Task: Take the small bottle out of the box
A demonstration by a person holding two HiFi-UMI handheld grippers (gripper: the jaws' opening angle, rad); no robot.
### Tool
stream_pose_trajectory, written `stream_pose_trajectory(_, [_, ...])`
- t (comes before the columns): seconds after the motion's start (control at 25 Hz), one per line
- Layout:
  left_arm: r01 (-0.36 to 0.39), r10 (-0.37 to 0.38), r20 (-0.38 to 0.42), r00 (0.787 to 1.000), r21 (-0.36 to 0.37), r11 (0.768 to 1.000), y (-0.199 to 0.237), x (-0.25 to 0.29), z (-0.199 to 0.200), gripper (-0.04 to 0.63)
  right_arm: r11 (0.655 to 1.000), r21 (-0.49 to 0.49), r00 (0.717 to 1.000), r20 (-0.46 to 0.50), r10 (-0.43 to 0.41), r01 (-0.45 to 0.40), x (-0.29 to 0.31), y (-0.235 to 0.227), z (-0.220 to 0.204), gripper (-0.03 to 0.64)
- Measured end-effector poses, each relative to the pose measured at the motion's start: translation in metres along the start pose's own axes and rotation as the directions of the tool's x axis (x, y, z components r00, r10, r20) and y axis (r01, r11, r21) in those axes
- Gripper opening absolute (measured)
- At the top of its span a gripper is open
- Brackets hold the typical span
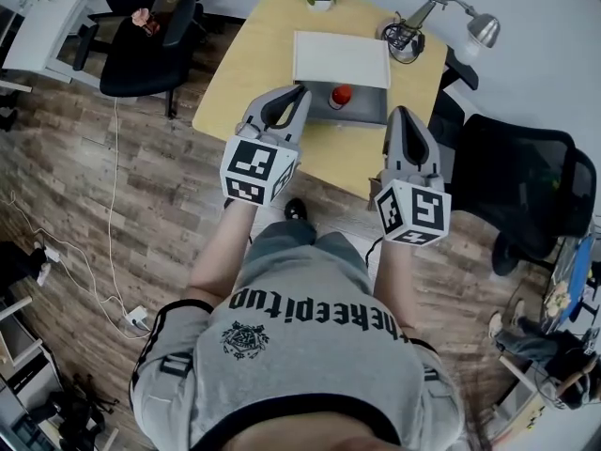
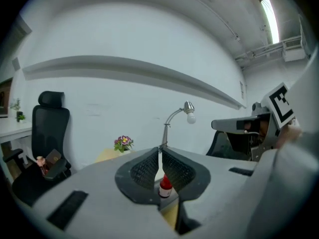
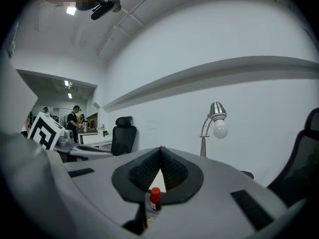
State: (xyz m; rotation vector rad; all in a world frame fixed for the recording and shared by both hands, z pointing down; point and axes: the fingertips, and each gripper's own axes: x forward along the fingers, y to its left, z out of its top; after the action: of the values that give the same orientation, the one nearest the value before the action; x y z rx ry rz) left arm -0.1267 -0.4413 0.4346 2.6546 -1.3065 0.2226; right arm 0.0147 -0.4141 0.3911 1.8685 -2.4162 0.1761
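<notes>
On the table (image 1: 246, 81), the small bottle (image 1: 340, 95) stands upright in the open box (image 1: 372, 113), just ahead of the left gripper (image 1: 299, 94) and right gripper (image 1: 402, 113). Both are closed on nothing; whichever reaches in should spread its jaws first, then straddle the bottle squarely without tipping it.

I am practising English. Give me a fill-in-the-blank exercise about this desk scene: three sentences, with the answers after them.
1. The small bottle has a ___ cap.
2. It stands in the box, whose white lid is ___.
3. The pot at the far edge of the table holds ___.

Missing words: red; open; flowers.
</notes>
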Motion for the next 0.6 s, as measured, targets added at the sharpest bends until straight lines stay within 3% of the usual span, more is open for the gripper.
stream_pose_trajectory(0.12, [0.084,-0.085,-0.09,0.992,-0.01,0.996,-0.009,0.02,-0.023,0.012,1.0,-0.003,1.0,-0.009,-0.008,0.008,-0.003,-0.003,-0.003,0.0])
stream_pose_trajectory(0.2, [0.13,-0.129,-0.149,0.98,-0.006,0.991,-0.014,0.032,-0.039,0.061,1.0,-0.005,1.0,-0.014,-0.015,0.015,-0.005,-0.005,-0.005,0.0])
stream_pose_trajectory(0.4, [0.22,-0.201,-0.276,0.94,0.037,0.975,-0.025,0.06,-0.07,0.126,0.999,-0.011,0.999,-0.027,-0.034,0.034,-0.011,-0.012,-0.007,0.002])
stream_pose_trajectory(0.6, [0.269,-0.244,-0.369,0.897,0.017,0.963,-0.03,0.089,-0.099,0.167,0.998,-0.015,0.998,-0.038,-0.054,0.054,-0.016,-0.021,-0.01,0.002])
